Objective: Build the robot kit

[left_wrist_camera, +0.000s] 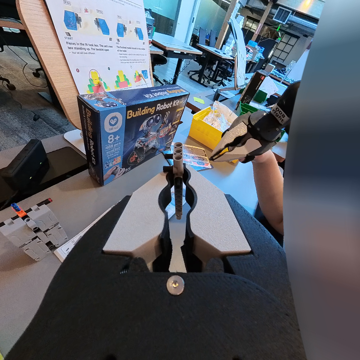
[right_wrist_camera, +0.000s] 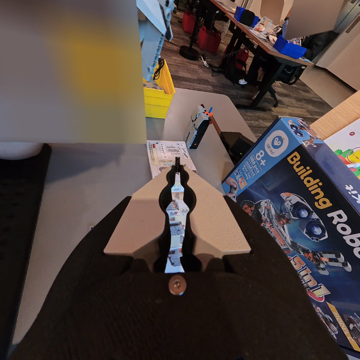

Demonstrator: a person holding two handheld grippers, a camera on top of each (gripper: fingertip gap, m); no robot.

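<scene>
My left gripper (left_wrist_camera: 178,168) is shut on a grey beam with a row of holes (left_wrist_camera: 178,153), held upright above the table. A black pin (left_wrist_camera: 167,167) sticks out of the beam's left side. My right gripper (right_wrist_camera: 177,169) is shut on a small black pin (right_wrist_camera: 177,162) at its tips, above the open instruction booklet (right_wrist_camera: 167,153). In the left wrist view the right gripper (left_wrist_camera: 212,158) hovers to the right of the beam, apart from it. The left gripper with its beam shows at the top of the right wrist view (right_wrist_camera: 155,29).
A blue robot kit box (left_wrist_camera: 136,132) stands behind the beam. It also shows in the right wrist view (right_wrist_camera: 292,204). A yellow bin (left_wrist_camera: 202,130) with bags sits at the right. A grey block assembly (left_wrist_camera: 33,231) lies at the left. A sticker sheet (left_wrist_camera: 194,155) and an instruction poster (left_wrist_camera: 101,44) lie beyond. Tip to tip, the grippers are about 15 centimeters apart.
</scene>
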